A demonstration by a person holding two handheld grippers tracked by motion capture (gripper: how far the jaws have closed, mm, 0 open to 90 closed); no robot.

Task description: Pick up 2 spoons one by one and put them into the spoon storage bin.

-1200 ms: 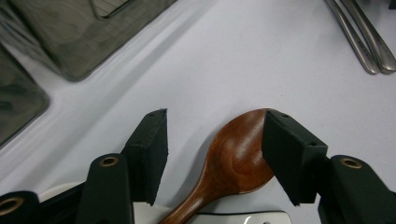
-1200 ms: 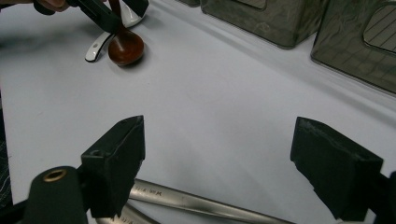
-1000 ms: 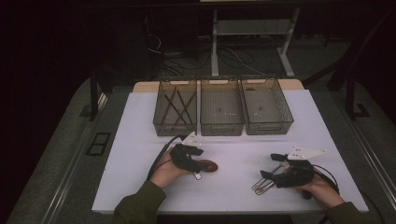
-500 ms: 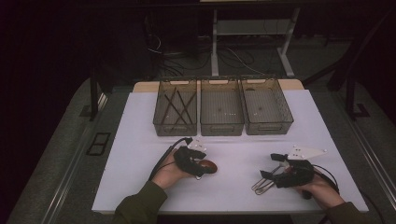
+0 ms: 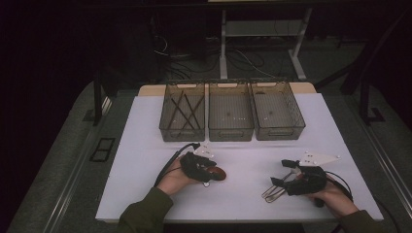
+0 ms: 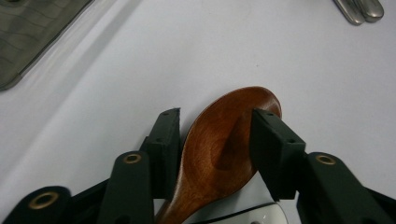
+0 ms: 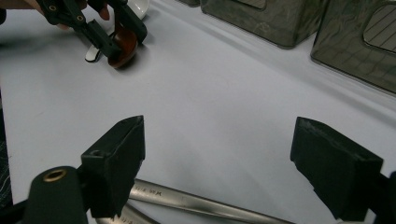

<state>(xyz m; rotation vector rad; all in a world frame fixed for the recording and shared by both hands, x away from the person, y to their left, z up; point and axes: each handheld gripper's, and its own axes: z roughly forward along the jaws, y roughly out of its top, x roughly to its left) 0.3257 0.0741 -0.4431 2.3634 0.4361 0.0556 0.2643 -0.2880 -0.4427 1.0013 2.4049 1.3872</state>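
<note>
This looks like a lab or recording room set up for handling trials, not a home. A table (image 5: 145,145) under a plain white cover sits in the middle of the frame, lit against dark surroundings. Three identical mesh bins (image 5: 231,116) stand in a neat row at its far edge. Behind them, in the upper middle of the frame, loose cables (image 5: 243,60) trail over the floor around a metal stand's legs (image 5: 223,43).
</note>
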